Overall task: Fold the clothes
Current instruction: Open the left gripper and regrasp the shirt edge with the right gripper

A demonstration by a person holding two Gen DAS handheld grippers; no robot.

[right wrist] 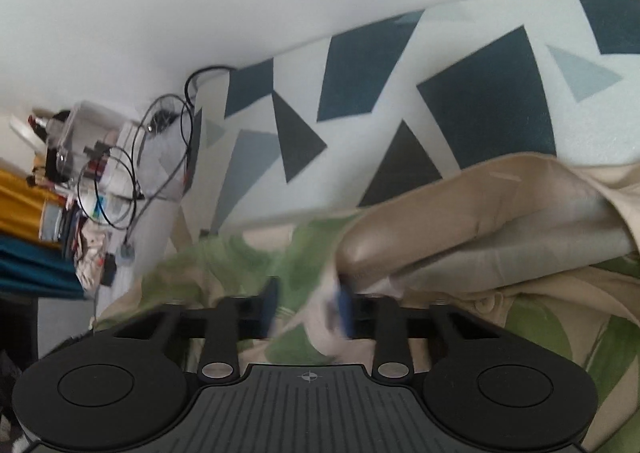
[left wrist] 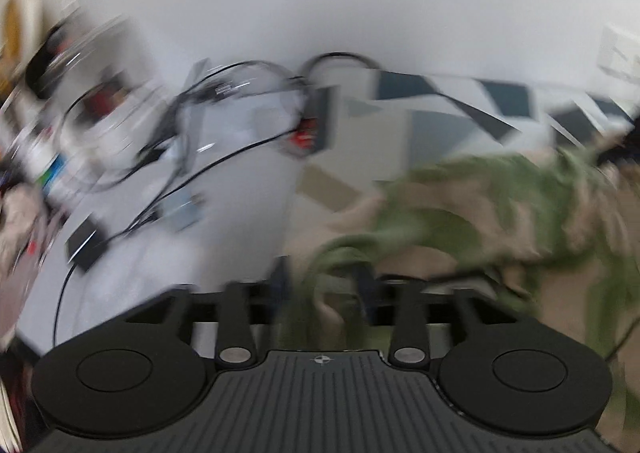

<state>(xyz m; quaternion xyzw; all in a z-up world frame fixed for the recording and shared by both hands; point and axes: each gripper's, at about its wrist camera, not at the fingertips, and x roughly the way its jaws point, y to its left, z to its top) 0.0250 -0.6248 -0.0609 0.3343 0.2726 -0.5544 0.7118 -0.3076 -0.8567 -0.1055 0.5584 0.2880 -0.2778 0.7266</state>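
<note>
Green-and-beige leaf-print fabric — a soft, crumpled garment (right wrist: 224,265) — lies heaped on a white bedsheet printed with dark blue, grey and pale blue triangles and slanted squares (right wrist: 360,93). In the right wrist view the cloth fills the lower half of the picture, and a plain beige part of it (right wrist: 460,209) rises in a rounded fold to the right, with its pale grey inner side showing.

The right gripper (right wrist: 308,309) points down into the cloth. Its blue-padded fingers (right wrist: 344,309) are smeared by motion blur; a bunch of pale cloth sits between them, but the blur hides whether the pads press on it, so I cannot tell if the jaws are clamped.

The left wrist view is heavily blurred. The left gripper (left wrist: 322,285) stands partly spread, its dark fingers (left wrist: 362,277) apart with a ridge of green cloth (left wrist: 332,253) lying in the gap between them — the pads do not seem to press on it. The rest of the garment spreads away to the right in that view, over the patterned sheet.

Beyond the bed's edge, to the left in both views, sits a white surface (right wrist: 160,157) strewn with looped black cables (right wrist: 120,181) and small cluttered objects too blurred to name. Yellow and teal cloth (right wrist: 24,237) shows at the far left of the right wrist view.
</note>
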